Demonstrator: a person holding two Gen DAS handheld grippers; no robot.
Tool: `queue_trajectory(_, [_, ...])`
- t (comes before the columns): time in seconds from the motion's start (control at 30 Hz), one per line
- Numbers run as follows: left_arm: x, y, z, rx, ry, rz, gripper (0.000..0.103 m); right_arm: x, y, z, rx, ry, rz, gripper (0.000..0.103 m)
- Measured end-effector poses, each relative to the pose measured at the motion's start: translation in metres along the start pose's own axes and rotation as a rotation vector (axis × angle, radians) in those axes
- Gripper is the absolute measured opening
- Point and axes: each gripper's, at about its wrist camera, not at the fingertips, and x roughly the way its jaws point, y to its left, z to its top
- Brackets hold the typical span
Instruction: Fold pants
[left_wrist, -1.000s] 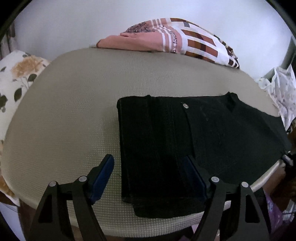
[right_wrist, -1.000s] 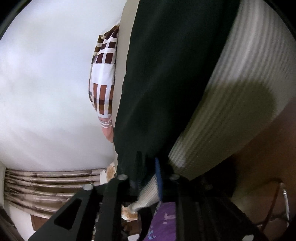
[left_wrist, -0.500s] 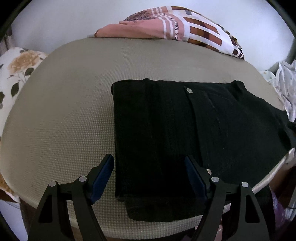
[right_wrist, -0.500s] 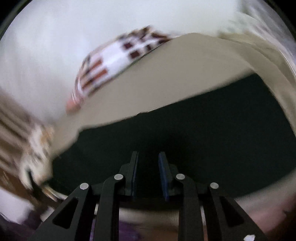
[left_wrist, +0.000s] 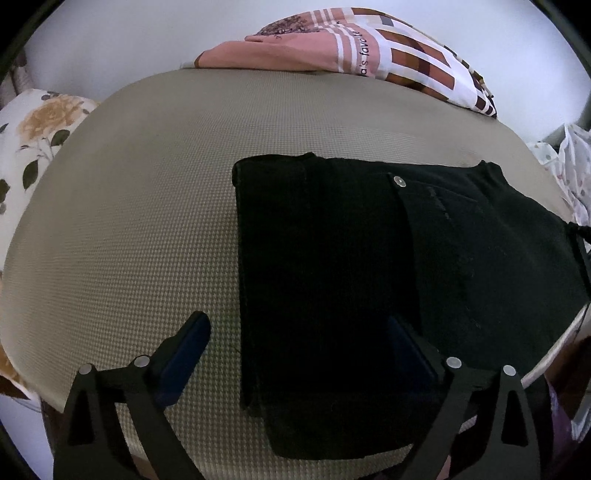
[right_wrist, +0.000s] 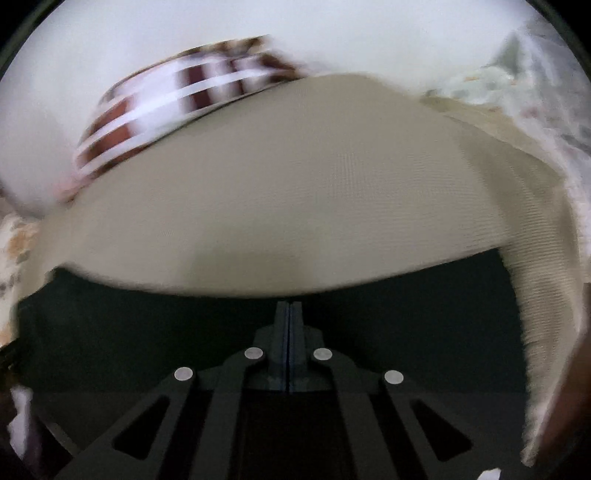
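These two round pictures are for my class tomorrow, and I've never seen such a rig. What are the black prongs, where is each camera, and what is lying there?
A person holds a two-finger gripper in each hand; a fisheye camera on each looks along its fingers. In the left wrist view, the left gripper is open above black pants, partly folded on a beige textured surface, with a patterned cloth behind. In the blurred right wrist view, the right gripper is shut; whether it pinches the pants is unclear.
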Motion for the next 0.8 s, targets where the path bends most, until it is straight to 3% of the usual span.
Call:
queue_trajectory(0.03, [0.001, 0.0, 0.001, 0.002, 0.002, 0.004, 0.098, -0.002, -0.013, 0.001, 0.03, -0.01, -0.062, 0.0])
queue_trajectory(0.1, [0.001, -0.001, 0.003, 0.001, 0.003, 0.006, 0.098, -0.014, -0.037, 0.004, 0.134, -0.058, -0.098, 0.0])
queue_trajectory(0.13, [0.001, -0.002, 0.004, 0.006, 0.002, 0.011, 0.098, -0.027, -0.061, -0.002, 0.236, -0.106, -0.073, 0.008])
queue_trajectory(0.23, [0.0, -0.004, 0.005, 0.02, -0.005, 0.024, 0.098, -0.051, -0.096, -0.019, 0.389, -0.186, -0.031, 0.009])
queue_trajectory(0.37, [0.001, -0.007, 0.005, 0.025, -0.005, 0.024, 0.098, -0.059, -0.118, -0.033, 0.369, -0.167, -0.104, 0.009])
queue_trajectory(0.8, [0.002, -0.014, 0.009, 0.032, 0.005, 0.055, 0.099, -0.029, -0.11, -0.017, 0.251, -0.13, -0.097, 0.009])
